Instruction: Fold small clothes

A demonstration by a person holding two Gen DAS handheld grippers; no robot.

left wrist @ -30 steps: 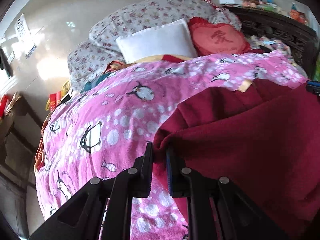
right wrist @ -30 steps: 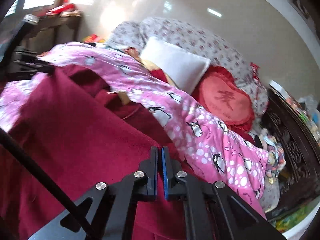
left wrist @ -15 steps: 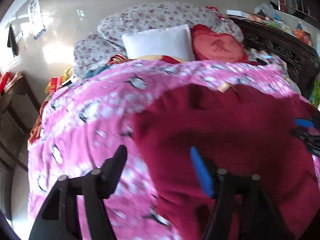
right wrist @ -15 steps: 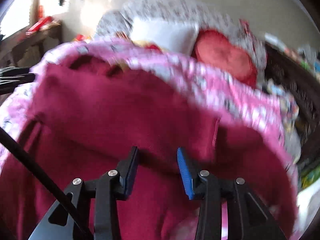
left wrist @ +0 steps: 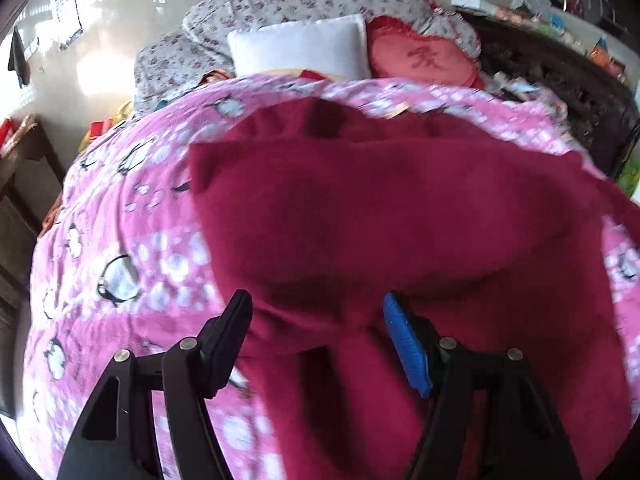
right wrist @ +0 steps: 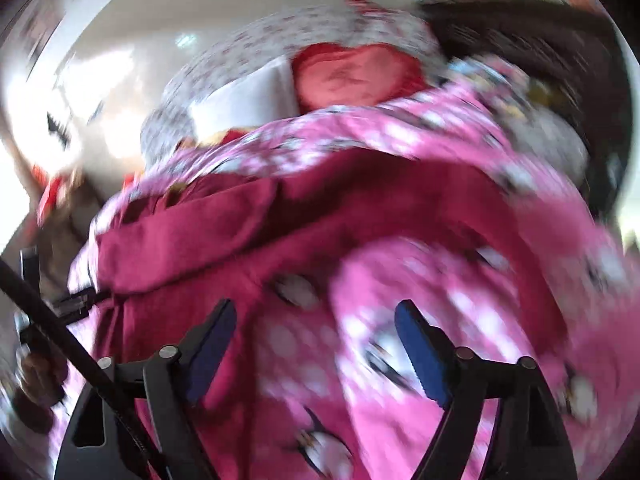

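A: The dark red garment (left wrist: pixel 384 216) lies spread on the pink penguin blanket (left wrist: pixel 132 240), filling the middle of the bed. It's a thick, fuzzy fabric, plain in colour, with one layer turned over onto another so a soft rounded fold edge runs across its near part.

B: And the left gripper (left wrist: pixel 316 332)?

A: Its jaws stand apart with nothing pinched; the black finger sits over the blanket at the garment's left edge, the blue pad over the red cloth. The near hem droops between them, untouched as far as I can tell.

B: Over to the right gripper (right wrist: pixel 316 344).

A: Its jaws have just been opening and now stand wide. Between them is mostly pink blanket; the garment (right wrist: pixel 240 236) lies to the left and farther off, bunched in long folds. The view is blurred, so detail is lost.

B: Behind it all?

A: A white pillow (left wrist: pixel 300 50) and a red heart cushion (left wrist: pixel 420 58) lean on the flowered bedding (left wrist: pixel 280 0) at the far end.
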